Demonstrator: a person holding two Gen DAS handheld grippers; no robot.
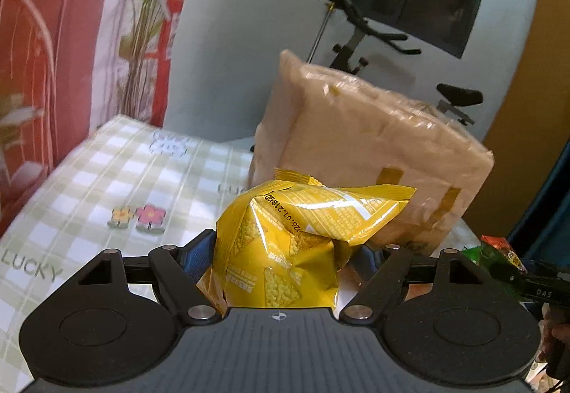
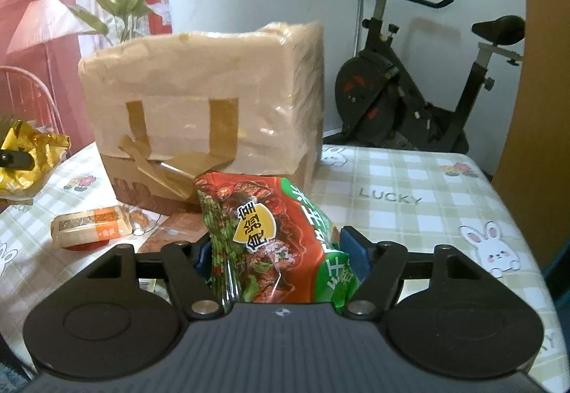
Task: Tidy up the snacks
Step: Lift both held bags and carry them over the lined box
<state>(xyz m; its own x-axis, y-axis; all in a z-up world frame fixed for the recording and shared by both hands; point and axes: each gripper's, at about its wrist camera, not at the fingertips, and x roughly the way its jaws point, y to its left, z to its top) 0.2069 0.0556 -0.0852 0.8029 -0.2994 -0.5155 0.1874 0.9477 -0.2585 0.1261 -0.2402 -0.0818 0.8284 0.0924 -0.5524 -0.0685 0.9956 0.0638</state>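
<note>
I pinch a yellow chip bag [image 1: 285, 243] in my left hand-held gripper [image 1: 281, 261] and a red-green snack bag [image 2: 274, 243] in the right hand-held gripper [image 2: 281, 250], both above the desk [image 2: 409, 186]; next probably the taped cardboard box [image 2: 203, 101].

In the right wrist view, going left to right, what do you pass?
Yellow snack bag at the left edge → small orange packet on the tablecloth → red and green snack bag held in the right hand-held gripper → exercise bike → rabbit print.

"LUCKY" on the checked tablecloth [image 2: 427, 179]; "DAS" on the right gripper [image 1: 543, 293].
</note>
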